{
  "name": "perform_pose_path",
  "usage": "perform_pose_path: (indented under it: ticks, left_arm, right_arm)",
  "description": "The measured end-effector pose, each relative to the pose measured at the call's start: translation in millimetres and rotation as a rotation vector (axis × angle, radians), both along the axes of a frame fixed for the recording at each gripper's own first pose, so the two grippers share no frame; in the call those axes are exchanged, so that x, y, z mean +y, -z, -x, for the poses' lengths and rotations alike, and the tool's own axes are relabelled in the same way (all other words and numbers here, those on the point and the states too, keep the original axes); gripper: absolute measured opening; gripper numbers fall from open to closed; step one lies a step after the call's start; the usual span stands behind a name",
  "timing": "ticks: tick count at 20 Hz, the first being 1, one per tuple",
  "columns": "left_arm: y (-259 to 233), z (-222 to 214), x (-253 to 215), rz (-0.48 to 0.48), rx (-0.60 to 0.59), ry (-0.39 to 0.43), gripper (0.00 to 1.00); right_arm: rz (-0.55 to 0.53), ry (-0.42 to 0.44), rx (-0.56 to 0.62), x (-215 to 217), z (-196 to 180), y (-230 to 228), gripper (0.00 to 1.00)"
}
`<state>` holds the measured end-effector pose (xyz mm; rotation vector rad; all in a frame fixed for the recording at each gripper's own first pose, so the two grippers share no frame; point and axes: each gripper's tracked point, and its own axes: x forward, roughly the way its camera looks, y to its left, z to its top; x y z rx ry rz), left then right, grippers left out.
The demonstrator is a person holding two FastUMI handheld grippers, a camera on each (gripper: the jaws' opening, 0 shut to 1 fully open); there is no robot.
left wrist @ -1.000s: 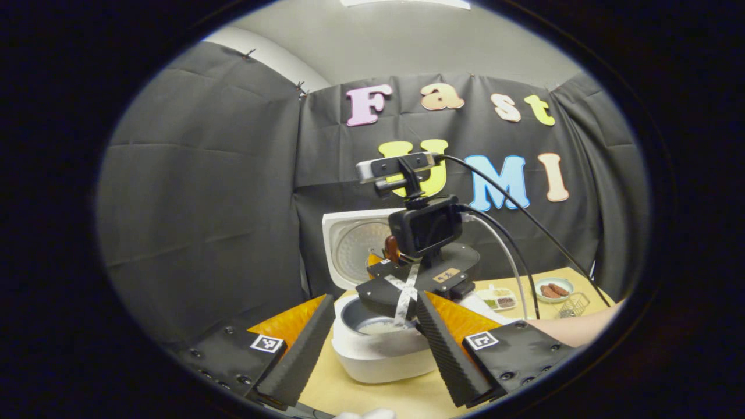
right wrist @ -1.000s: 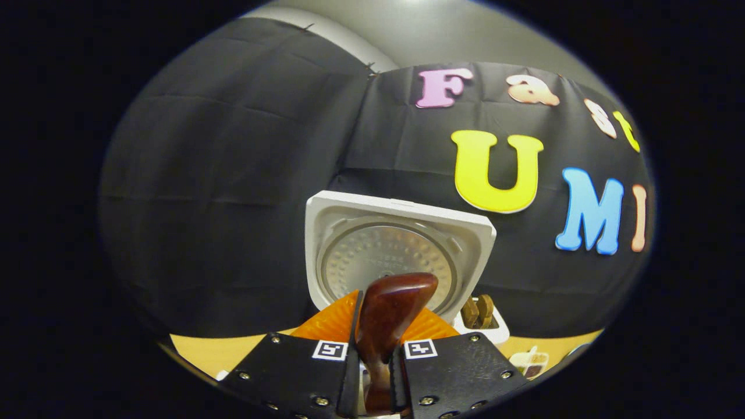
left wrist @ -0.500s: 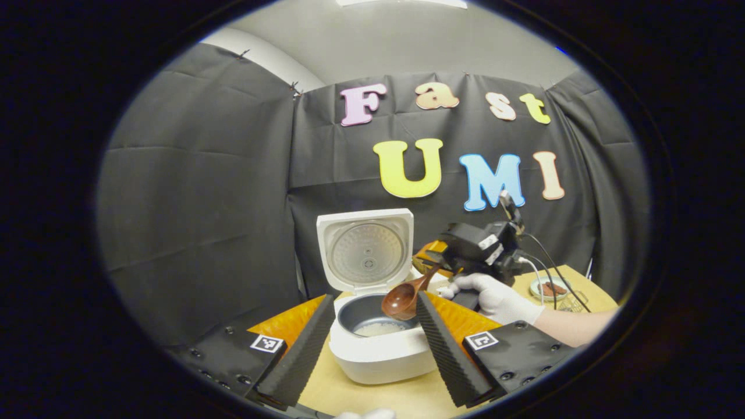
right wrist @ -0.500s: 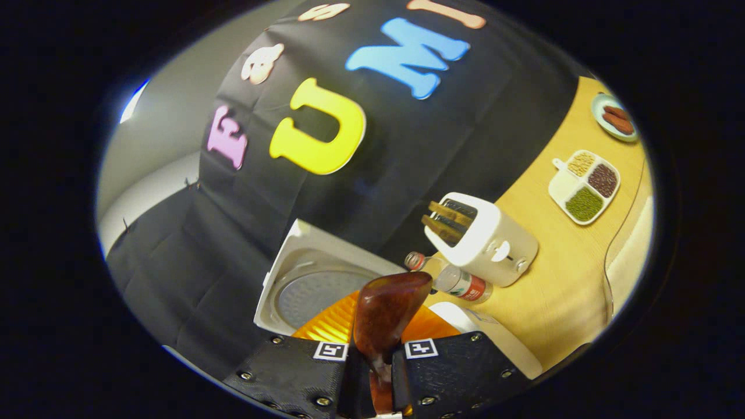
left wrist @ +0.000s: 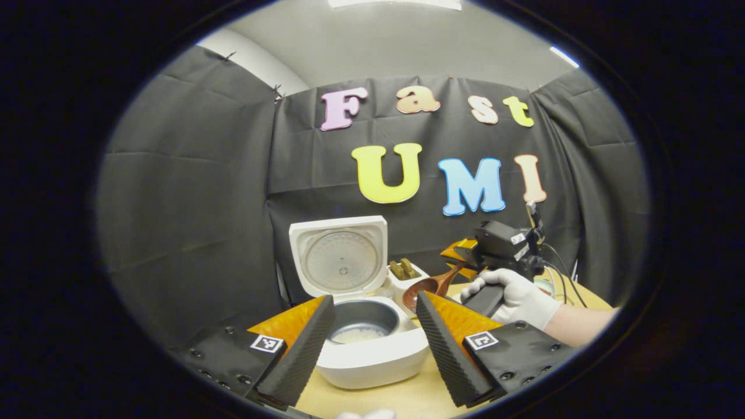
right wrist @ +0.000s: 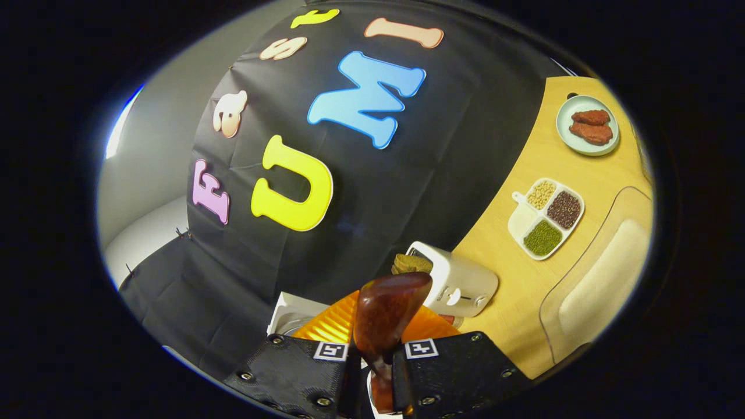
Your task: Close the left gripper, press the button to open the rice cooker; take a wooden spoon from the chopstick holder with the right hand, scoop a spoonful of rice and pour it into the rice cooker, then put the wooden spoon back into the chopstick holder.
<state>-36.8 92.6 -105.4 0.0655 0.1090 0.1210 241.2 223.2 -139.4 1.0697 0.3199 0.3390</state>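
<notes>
In the left gripper view, the left gripper (left wrist: 368, 343) sits at the bottom of the frame with its fingers spread wide and nothing between them. Through the gap stands the cooker (left wrist: 372, 349) on the table (left wrist: 401, 398), lid (left wrist: 339, 258) upright at centre, a little rice (left wrist: 355, 335) pale in the pot. The left finger cuts off the cooker's near-left edge.

Right of centre, a gloved hand (left wrist: 512, 295) holds the right gripper (left wrist: 460, 256); its fingers are partly hidden behind the body. The spoon (left wrist: 428, 285) juts from it toward lower left, bowl just right of the holder (left wrist: 407, 278), which peeks from behind the cooker with brown handles in it. Whether the spoon bowl carries rice cannot be told.

In the right gripper view, which is rolled sideways, the right gripper (right wrist: 372, 355) at bottom centre is clamped on the spoon (right wrist: 384, 317); the handle's lower end is lost between the fingers. The holder (right wrist: 460, 282) lies just beyond the bowl, tilted in frame. Only a corner of the lid (right wrist: 288, 311) clears the fingers at lower left. At upper right sit a divided dish (right wrist: 544, 217) of grains and a plate (right wrist: 588, 125) with brown pieces; a clear container (right wrist: 599, 279) is cut off at the right edge.
</notes>
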Motion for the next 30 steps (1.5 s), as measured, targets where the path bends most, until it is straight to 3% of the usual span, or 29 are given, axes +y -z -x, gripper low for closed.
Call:
perform_pose_path:
  ticks: [4,10,12,20,24,30]
  left_arm:
    - [-1,-8,-30,0.007,-0.005,0.045,0.95]
    - [1,-14,-73,0.011,0.001,0.094,0.99]
    - [-1,-16,-88,0.005,0.0,0.104,0.95]
    - [-8,-20,-149,-0.022,0.007,0.132,0.97]
    - [-10,-21,-169,-0.045,0.016,0.129,0.98]
    - [-6,-21,-188,-0.053,0.04,0.131,0.96]
  right_arm:
    - [0.027,0.079,-0.009,-63,-6,4,0.21]
    - [0.109,0.235,-0.019,-201,-6,8,0.21]
    - [0.138,0.285,-0.012,-248,-1,15,0.21]
    - [0.245,0.427,0.037,-401,9,55,0.21]
    - [0.267,0.443,0.066,-435,5,76,0.21]
    - [0.332,0.407,0.098,-431,-3,115,0.21]
